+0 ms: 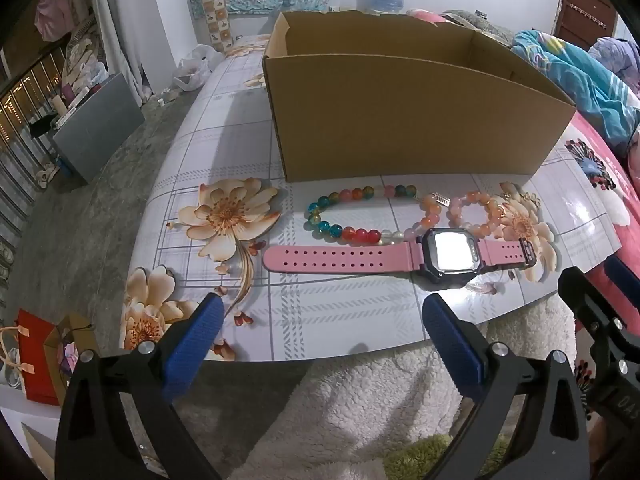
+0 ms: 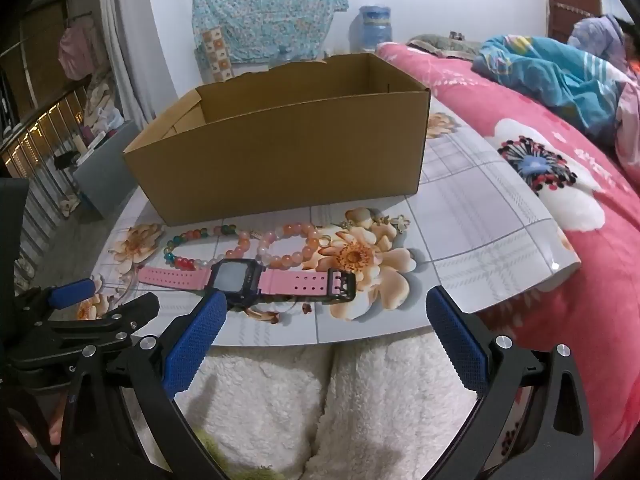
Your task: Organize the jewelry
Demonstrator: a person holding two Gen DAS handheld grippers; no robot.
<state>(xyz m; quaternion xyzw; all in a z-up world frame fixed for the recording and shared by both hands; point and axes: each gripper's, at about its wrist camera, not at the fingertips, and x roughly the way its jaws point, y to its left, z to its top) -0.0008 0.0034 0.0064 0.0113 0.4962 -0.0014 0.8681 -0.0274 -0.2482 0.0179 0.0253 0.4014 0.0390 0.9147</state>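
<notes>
Blue-padded fingers [image 1: 192,352] of the left gripper [image 1: 320,344] stood spread wide with nothing between them, hovering over a white fleece lap [image 1: 360,408] at the near edge of the floral table [image 1: 224,152]; right gripper [image 2: 326,344] was likewise wide apart and empty, beside it. Pink watch [image 1: 384,258] lay flat just ahead of both, its strap running left-right across the view, so its long axis sat crosswise to the fingers. Behind it, touching or nearly so, lay a multicolour bead bracelet [image 1: 352,216] and a peach bead bracelet [image 1: 476,212], then an open cardboard box [image 1: 400,120] further back. Judged from both wrist views, the watch case sat closer to the right gripper's left finger and the long strap tail toward the left gripper. Nothing was in the box as far as visible.
</notes>
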